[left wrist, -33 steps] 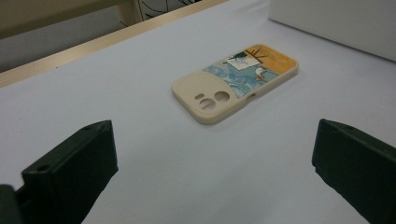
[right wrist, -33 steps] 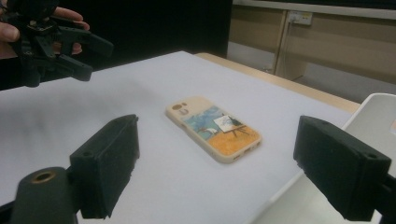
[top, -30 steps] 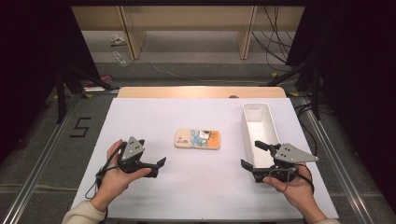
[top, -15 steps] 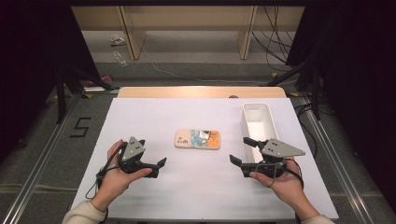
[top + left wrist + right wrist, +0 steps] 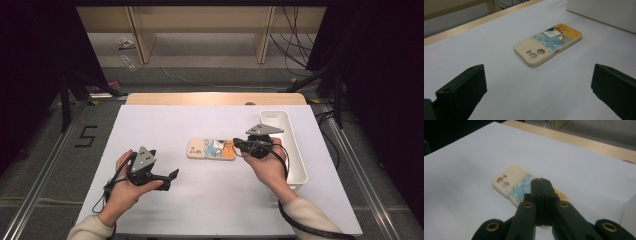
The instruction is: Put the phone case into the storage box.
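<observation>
1. Phone case (image 5: 211, 149): cream body with a blue, white and orange picture on its back; camera cut-outs at the end toward the person's left. It lies flat, printed side up, near the middle of the white table (image 5: 200, 210), lengthwise across it.

2. Right gripper (image 5: 238, 146): held in the person's right hand (image 5: 267, 165), pointing left at the orange end of the phone case. In the right gripper view the 2 black jaws meet tip to tip, fully closed, having just closed with nothing between them; they hang over the case's orange end. Whether the tips touch the case cannot be told.

3. Left gripper (image 5: 172, 175): held in the left hand (image 5: 125, 185) at the near left of the table, well apart from the case. In the left gripper view its 2 jaws stand wide apart and empty, with the case lying on the table beyond them.

4. White bin (image 5: 290, 145): long, rectangular, open-topped, set at the right of the table, just beside the right hand.

5. Wooden edge strip (image 5: 215, 98): runs along the far side of the table.
</observation>
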`<action>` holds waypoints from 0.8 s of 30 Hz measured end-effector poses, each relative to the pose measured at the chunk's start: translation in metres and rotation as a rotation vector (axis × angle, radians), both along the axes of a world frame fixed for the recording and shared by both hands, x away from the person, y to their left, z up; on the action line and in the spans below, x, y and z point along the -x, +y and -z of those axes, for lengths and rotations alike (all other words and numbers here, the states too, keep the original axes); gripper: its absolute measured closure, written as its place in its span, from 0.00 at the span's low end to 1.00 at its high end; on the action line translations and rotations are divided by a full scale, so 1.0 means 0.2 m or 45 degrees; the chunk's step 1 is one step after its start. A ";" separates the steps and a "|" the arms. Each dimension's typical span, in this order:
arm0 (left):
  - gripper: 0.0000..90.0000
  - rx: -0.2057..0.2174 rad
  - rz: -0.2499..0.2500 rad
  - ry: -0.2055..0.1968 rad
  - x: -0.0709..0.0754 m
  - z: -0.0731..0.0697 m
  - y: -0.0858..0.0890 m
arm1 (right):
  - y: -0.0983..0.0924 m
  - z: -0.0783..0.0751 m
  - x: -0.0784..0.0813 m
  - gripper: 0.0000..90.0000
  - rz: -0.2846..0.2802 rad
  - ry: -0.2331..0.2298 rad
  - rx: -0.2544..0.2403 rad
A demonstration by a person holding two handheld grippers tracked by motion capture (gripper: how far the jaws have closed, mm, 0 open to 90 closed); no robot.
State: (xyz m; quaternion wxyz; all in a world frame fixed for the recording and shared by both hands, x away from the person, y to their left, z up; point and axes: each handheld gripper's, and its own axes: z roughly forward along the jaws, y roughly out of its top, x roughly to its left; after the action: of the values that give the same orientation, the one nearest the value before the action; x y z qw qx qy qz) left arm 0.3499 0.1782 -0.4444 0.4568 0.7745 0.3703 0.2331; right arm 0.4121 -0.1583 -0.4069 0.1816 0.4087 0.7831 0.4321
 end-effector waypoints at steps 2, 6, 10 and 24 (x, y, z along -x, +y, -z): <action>0.00 0.001 -0.002 0.002 0.00 0.00 0.00 | 0.04 0.01 -0.04 1.00 0.023 0.018 -0.002; 0.00 -0.002 0.000 0.001 0.00 0.00 0.00 | 0.13 0.02 -0.10 1.00 0.042 0.025 0.027; 0.00 0.002 0.002 0.001 0.00 0.00 0.00 | 0.19 0.04 -0.16 1.00 0.063 0.031 0.056; 0.00 0.003 0.008 0.007 -0.01 0.01 0.00 | 0.27 0.21 -0.46 1.00 0.213 0.172 0.218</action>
State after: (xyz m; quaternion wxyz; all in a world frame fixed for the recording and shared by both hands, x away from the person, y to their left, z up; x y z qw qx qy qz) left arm 0.3510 0.1775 -0.4456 0.4575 0.7757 0.3694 0.2291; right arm 0.5042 -0.1038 -0.4483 0.1980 0.4836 0.7908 0.3186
